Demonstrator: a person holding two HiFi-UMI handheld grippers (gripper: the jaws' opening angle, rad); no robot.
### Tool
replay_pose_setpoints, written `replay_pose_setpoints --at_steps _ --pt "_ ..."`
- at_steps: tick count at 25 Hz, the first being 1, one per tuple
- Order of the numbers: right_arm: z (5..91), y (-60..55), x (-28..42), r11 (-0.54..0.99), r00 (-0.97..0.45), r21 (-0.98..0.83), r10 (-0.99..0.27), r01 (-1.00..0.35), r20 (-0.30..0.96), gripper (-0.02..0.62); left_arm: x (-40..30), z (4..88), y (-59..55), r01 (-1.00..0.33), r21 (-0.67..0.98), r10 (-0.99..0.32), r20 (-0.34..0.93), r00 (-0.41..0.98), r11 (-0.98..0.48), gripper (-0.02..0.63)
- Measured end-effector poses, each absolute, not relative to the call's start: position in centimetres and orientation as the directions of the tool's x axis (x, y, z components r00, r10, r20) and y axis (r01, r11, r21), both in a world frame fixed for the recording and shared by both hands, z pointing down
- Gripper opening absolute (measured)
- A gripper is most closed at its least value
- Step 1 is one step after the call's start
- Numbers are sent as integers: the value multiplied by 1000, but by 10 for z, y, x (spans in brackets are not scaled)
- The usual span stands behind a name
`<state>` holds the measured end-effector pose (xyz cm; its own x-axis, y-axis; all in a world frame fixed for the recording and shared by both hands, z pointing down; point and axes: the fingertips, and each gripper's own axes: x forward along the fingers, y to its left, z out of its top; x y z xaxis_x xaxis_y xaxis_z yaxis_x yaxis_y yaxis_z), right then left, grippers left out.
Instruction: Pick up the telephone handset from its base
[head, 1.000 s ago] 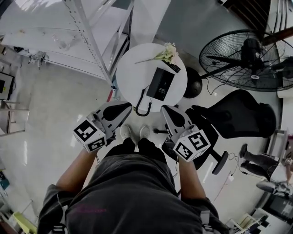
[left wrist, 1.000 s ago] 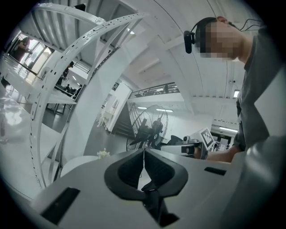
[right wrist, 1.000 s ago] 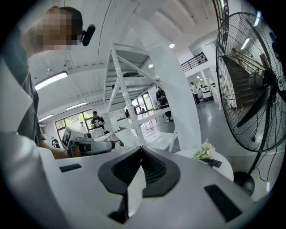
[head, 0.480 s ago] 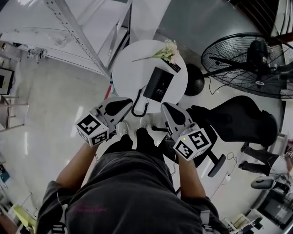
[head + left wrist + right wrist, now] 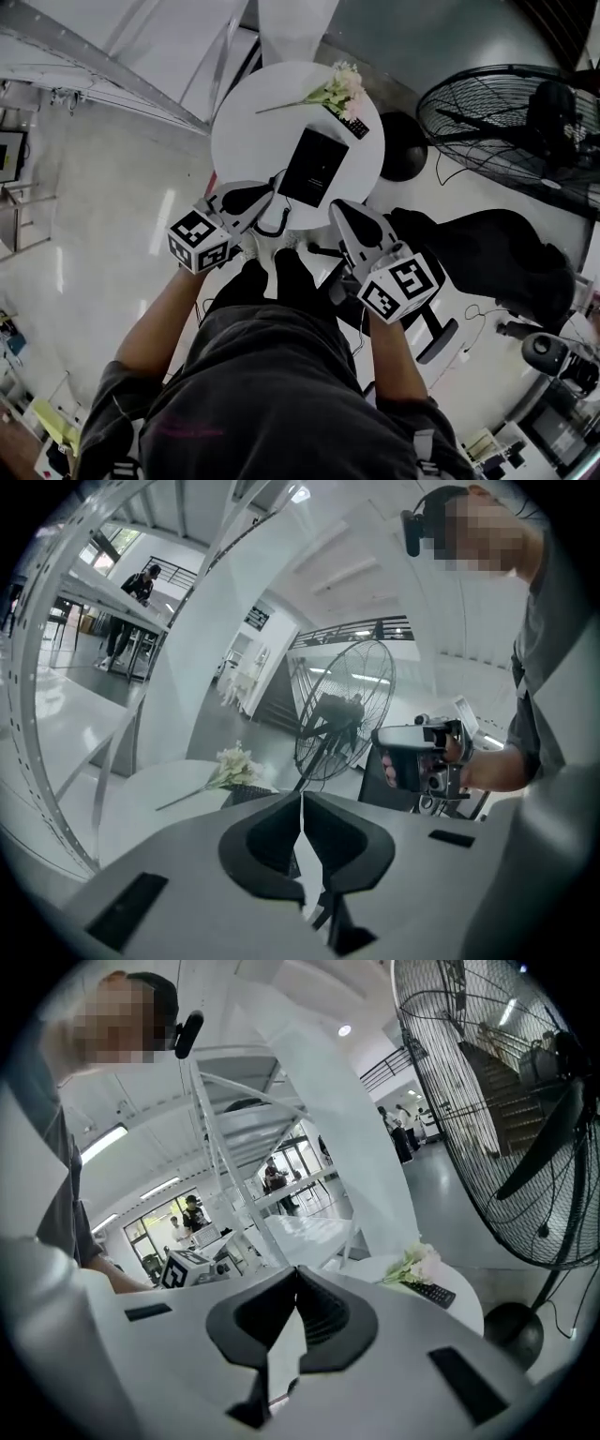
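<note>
A black telephone base (image 5: 315, 167) lies on the round white table (image 5: 246, 131). Its curved black handset (image 5: 271, 226) rests at the table's near edge, left of the base, partly hidden under my left gripper (image 5: 270, 190). That gripper hangs over the near left rim, its jaws shut and empty (image 5: 302, 797). My right gripper (image 5: 337, 208) sits just off the near right edge, beside the base, also shut with nothing in it (image 5: 296, 1273). Over the left jaws a dark corner of the base (image 5: 246, 795) shows.
White flowers (image 5: 339, 88) and a black remote (image 5: 354, 123) lie at the table's far side. A big floor fan (image 5: 511, 117) and a black office chair (image 5: 492, 258) stand to the right. A white metal rack (image 5: 141, 56) rises at the left.
Both grippers have moved forward and down toward the table. The left one now reaches over the near rim above the handset; the right has come up beside the base.
</note>
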<state>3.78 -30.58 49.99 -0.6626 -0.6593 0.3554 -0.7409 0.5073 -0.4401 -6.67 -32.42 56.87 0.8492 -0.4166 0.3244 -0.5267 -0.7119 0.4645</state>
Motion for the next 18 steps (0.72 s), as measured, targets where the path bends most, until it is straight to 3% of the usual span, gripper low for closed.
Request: replay_pose_setpoints --at_steps 18 --pt "593 -329 83 414 -650 -517 -609 -749 455 18 -30 705 -381 -563 541 -331 470 818 -624 31"
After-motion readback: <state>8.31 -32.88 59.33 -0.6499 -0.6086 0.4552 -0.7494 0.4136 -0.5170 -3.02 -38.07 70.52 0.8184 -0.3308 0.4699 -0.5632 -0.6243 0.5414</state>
